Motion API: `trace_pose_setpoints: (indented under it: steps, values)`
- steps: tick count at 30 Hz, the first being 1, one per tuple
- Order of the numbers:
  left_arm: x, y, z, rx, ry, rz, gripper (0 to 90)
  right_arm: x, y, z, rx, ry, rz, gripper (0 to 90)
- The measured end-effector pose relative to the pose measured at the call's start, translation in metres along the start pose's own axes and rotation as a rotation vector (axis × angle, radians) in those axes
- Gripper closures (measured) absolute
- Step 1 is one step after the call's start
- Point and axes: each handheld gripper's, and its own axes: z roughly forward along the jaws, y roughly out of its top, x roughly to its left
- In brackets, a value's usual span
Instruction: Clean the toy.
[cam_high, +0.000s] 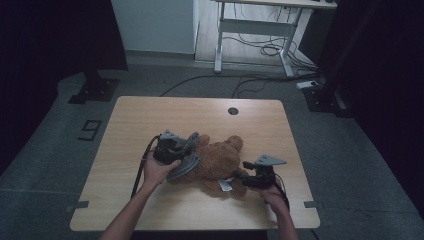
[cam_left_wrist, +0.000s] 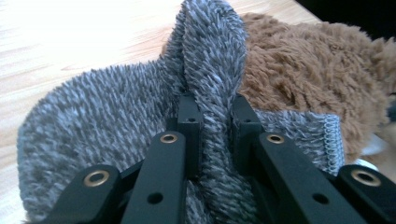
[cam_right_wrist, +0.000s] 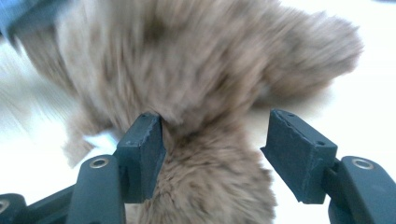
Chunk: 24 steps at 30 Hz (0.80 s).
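High view, bear: the brown teddy bear (cam_high: 220, 162) lies on its side near the middle of the bench (cam_high: 150, 115), with a white tag at its lower edge.
High view, grey cloth: a fuzzy grey garment (cam_high: 186, 162) sits against the bear's left side, under the left claw (cam_high: 192, 142).
High view, right claw: the right claw (cam_high: 239, 176) is at the bear's lower limb, near the tag.
Left gripper view, grip: the left claw (cam_left_wrist: 212, 123) is pressed together on a raised fold of the grey garment (cam_left_wrist: 93, 116), with the bear (cam_left_wrist: 303, 79) just behind it.
Left gripper view, risk: the pinch takes only a narrow ridge of pile (not much cloth), so a hard pull could slide it free, or drag the whole bear across the bench.
Right gripper view, grip: the right claw (cam_right_wrist: 212, 149) stands spread around a furry limb of the bear (cam_right_wrist: 210, 70); one pad touches the fur, the other stands clear, so nothing is clamped.
Right gripper view, risk: with that side loose the bear has no anchor (the picture is blurred), and any tug on the garment would likely shift or roll it rather than dress or undress it.
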Motion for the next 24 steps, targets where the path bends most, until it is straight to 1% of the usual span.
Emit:
trace_pose_setpoints:
  steps: [3, 4, 6, 9, 11, 12, 14, 15, 16, 17, 18, 19, 21, 23, 24]
  values:
    - [-0.009, -0.008, -0.004, -0.020, 0.002, 0.030, 78.0, -0.003, 0.014, -0.019, -0.059, -0.021, 0.017, 33.2]
    - [-0.012, -0.011, -0.005, -0.024, 0.009, 0.047, 78.0, -0.003, 0.017, -0.021, -0.067, -0.020, 0.016, 32.3]
    - [-0.017, -0.016, -0.006, -0.036, 0.016, 0.063, 78.0, -0.003, 0.025, -0.021, -0.077, -0.015, 0.019, 30.4]
    - [-0.021, -0.022, -0.010, -0.045, 0.007, 0.070, 78.1, -0.001, 0.038, -0.013, -0.080, 0.014, 0.028, 29.1]
    - [-0.023, -0.026, -0.012, -0.048, 0.000, 0.073, 78.1, 0.003, 0.047, -0.002, -0.054, 0.054, 0.033, 27.2]
    - [-0.024, -0.027, -0.013, -0.050, -0.002, 0.073, 78.1, 0.005, 0.049, 0.004, -0.032, 0.074, 0.032, 26.0]
    - [-0.025, -0.029, -0.015, -0.049, -0.005, 0.078, 78.1, 0.011, 0.050, 0.017, 0.020, 0.086, 0.022, 21.9]
    - [-0.025, -0.030, -0.016, -0.050, -0.007, 0.079, 78.0, 0.015, 0.048, 0.025, 0.059, 0.099, 0.016, 20.3]
    - [-0.025, -0.032, -0.017, -0.049, -0.009, 0.079, 78.0, 0.017, 0.046, 0.029, 0.073, 0.103, 0.015, 19.3]
    - [-0.025, -0.033, -0.018, -0.050, -0.015, 0.082, 78.0, 0.017, 0.044, 0.032, 0.081, 0.101, 0.018, 18.2]
    - [-0.025, -0.035, -0.020, -0.052, -0.024, 0.082, 78.0, 0.017, 0.041, 0.034, 0.083, 0.106, 0.031, 18.3]
    - [-0.025, -0.036, -0.021, -0.052, -0.031, 0.082, 77.9, 0.015, 0.037, 0.035, 0.084, 0.124, 0.051, 18.6]
    - [-0.025, -0.039, -0.023, -0.056, -0.046, 0.078, 77.7, 0.012, 0.032, 0.038, 0.098, 0.144, 0.075, 19.4]
    - [-0.026, -0.041, -0.026, -0.056, -0.051, 0.076, 77.5, 0.011, 0.027, 0.041, 0.102, 0.170, 0.090, 24.7]
    - [-0.026, -0.043, -0.028, -0.057, -0.051, 0.077, 77.5, 0.012, 0.025, 0.043, 0.094, 0.183, 0.092, 28.1]
